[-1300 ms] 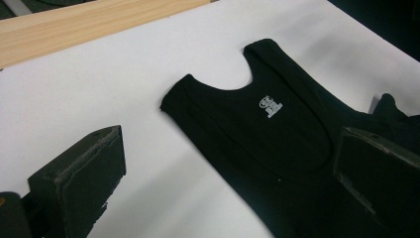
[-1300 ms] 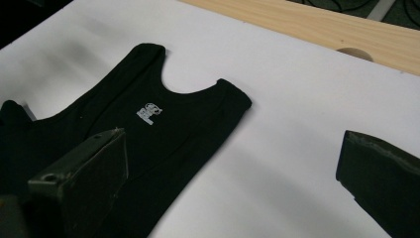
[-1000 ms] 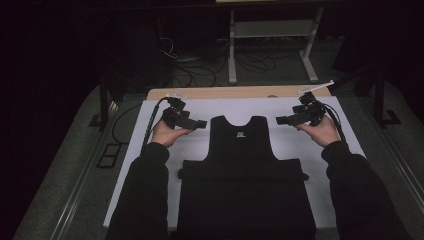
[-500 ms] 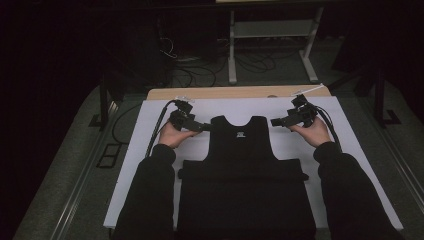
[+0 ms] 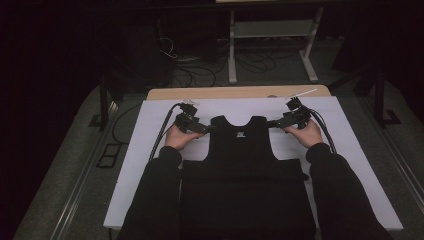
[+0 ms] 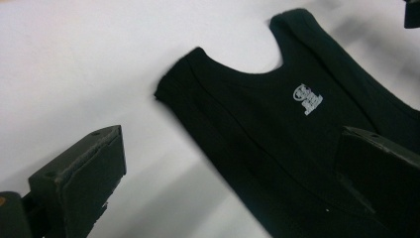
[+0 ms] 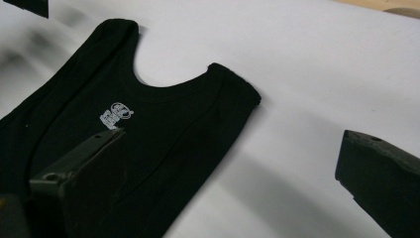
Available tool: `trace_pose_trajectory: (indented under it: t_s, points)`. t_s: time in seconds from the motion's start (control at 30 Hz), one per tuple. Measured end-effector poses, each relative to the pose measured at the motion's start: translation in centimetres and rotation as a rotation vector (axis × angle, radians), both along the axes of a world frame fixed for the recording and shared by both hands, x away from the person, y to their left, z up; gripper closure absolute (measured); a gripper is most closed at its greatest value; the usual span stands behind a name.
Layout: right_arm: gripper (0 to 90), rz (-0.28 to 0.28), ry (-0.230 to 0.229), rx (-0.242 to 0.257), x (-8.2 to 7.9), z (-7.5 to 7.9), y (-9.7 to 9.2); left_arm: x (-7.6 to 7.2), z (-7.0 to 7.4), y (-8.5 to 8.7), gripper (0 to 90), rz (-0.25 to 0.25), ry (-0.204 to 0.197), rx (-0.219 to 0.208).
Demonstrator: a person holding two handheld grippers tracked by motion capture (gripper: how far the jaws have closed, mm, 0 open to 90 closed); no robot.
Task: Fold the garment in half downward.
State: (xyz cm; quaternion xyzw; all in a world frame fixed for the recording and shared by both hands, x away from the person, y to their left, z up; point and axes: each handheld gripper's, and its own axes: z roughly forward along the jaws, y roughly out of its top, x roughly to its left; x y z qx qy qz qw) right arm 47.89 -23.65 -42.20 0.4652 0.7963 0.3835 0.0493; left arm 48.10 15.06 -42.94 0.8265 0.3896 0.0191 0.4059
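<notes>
two grippers: both sit at the shoulder straps of a black tank top (image 5: 242, 165), one on each side of the neckline.
garment: the tank top lies flat on the white sheet (image 5: 150, 125) that covers the desk, neck end pointing away from the person, hem toward the near edge; a small white logo (image 6: 307, 98) sits just under the neckline.
left gripper (image 5: 202, 129): released, jaws spread wide; in the left gripper view one jaw hangs over bare sheet and the other over the black cloth, with the left strap (image 6: 181, 82) ahead of them and not yet between the pads.
right gripper (image 5: 272, 123): also released, jaws wide; in the right gripper view one jaw is over the cloth and the other over the sheet, the right strap (image 7: 237, 89) lying just ahead.
contact: neither gripper appears to hold cloth; whether a lower jaw brushes the fabric is hard to tell.
step in hand: as i judge it, the approach to a two-point pick at the shoulders, likely the start of a fold or a lift.
next move calls for: easing each gripper forward and down so a strap edge slides between the jaws, then clenching both at about the same time.
care: the cloth is thin and lies flat on the sheet, so a jaw could skate over the top or pinch the sheet along with it; an uneven grasp would skew the garment.
</notes>
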Motion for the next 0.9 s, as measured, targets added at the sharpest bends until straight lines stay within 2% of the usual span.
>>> trace_pose_trajectory:
  t_s: [0.23, 0.53, 0.6, 0.77, 0.9]
  points:
    - [5.4, 0.022, 0.023, -0.007, 0.1, -0.9, 0.7, 0.0, -0.5, -0.3, 0.0, -0.005, 0.014, 0.003]
    - [11.4, 0.038, 0.043, -0.004, 0.1, -1.6, 1.4, 0.1, -1.1, -0.6, 0.0, -0.014, 0.036, -0.013]
    - [13.1, 0.040, 0.038, -0.018, 0.1, -1.8, 1.9, 0.1, -1.3, -0.8, 0.0, -0.029, 0.043, -0.029]
    - [13.9, 0.047, 0.049, -0.045, -0.1, -2.5, 2.8, 0.0, -1.7, -1.3, 0.0, -0.041, 0.055, -0.028]
    - [18.0, 0.041, 0.046, -0.023, -0.2, -2.6, 3.0, 0.0, -1.8, -1.4, 3.9, -0.045, 0.053, -0.022]
